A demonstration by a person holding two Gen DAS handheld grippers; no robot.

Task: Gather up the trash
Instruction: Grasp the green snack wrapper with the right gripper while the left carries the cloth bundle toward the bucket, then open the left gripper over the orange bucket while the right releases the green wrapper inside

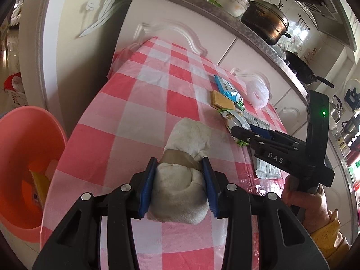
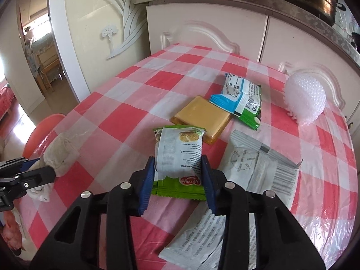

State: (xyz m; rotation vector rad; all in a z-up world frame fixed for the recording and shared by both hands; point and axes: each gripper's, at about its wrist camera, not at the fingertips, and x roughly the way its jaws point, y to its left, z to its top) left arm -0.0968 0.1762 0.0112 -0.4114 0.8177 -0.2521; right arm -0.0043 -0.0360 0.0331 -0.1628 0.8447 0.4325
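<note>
My left tongs [image 1: 178, 185] are closed on a rolled, taped cloth wad [image 1: 182, 180], both blue pads pressed into its sides, above the checked desk [image 1: 126, 103]. My right tongs [image 2: 177, 180] straddle a green-and-white wrapper [image 2: 178, 157] lying on the desk; the pads touch its two edges and pinch it narrow between them. Container: a pink basin [image 1: 24, 157] stands below the desk's left edge; inside it lies a yellow packet [image 1: 41, 184], and an orange patch beside it is too blurred to identify. Only a sliver of the basin's rim shows in the right view. Remaining trash on the desk: a tan flat pack [image 2: 202, 118] just behind the held wrapper, a blue-and-green wrapper [image 2: 243, 101] overlapping the pack's far corner, a grey sachet [image 2: 258, 166] to the right of my right tongs, and a printed sheet [image 2: 198, 236] partly hidden beneath those tongs. A white foam net [image 2: 304, 99] sits near the desk's far right edge. My right hand [image 1: 308, 202] is cut off at the sleeve. The pot [image 1: 264, 20] on the counter behind does not show its contents.
</note>
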